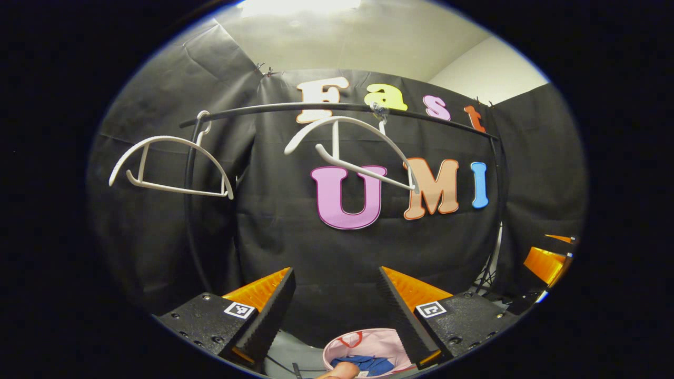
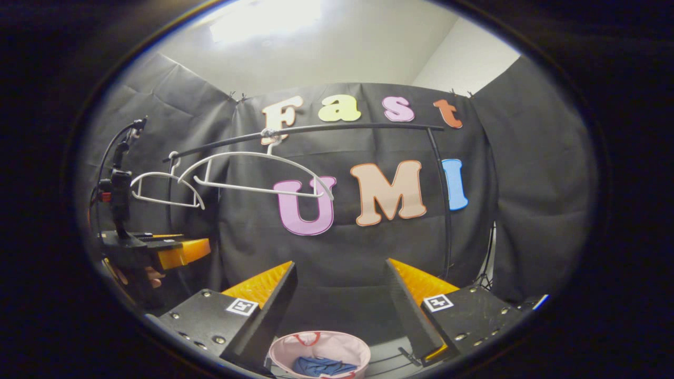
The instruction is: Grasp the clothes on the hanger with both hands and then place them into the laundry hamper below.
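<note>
Both the left gripper (image 1: 334, 310) and the right gripper (image 2: 339, 305) hold their jaws apart on nothing, above the round pink fabric hamper (image 2: 319, 343). The crumpled blue clothes (image 2: 322, 366) lie inside it, partly cut off. Beyond, two bare white plastic hangers (image 2: 253, 171) dangle from a curved black rail (image 2: 342, 128).

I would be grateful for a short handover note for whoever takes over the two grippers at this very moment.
Left gripper: open, holding nothing, raised and facing the rail.
Right gripper: open, holding nothing, also facing the rail.
Hangers: both white hangers hang bare on the black rail.
Clothes: a blue garment lies in the pink laundry hamper below, between the grippers.
Done: judging by the bare hangers, the clothes are off and in the hamper.
Left: apparently nothing to move; check the garment sits fully inside.
</note>
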Tool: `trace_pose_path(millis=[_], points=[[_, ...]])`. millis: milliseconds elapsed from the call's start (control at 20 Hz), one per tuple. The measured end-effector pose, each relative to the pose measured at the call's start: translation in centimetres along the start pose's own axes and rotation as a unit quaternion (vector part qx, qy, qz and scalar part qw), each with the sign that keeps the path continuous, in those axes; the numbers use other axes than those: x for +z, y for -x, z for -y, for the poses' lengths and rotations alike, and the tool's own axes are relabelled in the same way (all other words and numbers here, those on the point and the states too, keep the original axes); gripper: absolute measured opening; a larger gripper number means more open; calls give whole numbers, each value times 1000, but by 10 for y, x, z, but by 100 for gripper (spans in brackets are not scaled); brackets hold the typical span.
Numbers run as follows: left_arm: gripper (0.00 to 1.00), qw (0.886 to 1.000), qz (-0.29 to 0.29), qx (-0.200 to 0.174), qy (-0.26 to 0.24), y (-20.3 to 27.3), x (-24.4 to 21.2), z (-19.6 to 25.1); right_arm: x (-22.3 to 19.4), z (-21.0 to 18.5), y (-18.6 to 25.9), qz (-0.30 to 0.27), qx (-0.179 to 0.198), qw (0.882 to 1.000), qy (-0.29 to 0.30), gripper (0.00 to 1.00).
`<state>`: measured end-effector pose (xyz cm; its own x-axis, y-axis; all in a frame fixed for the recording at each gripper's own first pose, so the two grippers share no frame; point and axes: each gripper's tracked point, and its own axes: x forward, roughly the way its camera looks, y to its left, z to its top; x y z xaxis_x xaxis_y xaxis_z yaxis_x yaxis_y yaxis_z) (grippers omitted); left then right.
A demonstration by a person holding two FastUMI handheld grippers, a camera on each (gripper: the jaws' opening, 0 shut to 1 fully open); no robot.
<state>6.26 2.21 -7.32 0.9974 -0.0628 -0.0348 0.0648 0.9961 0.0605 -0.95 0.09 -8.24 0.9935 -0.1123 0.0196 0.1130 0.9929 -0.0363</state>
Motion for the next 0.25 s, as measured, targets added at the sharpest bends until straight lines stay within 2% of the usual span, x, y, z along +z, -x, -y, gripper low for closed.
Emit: trace_pose_path(millis=[250], points=[[93, 1000, -10, 16, -5, 0, 0, 0, 7, 12, 2, 8, -3, 1000, 1, 99]])
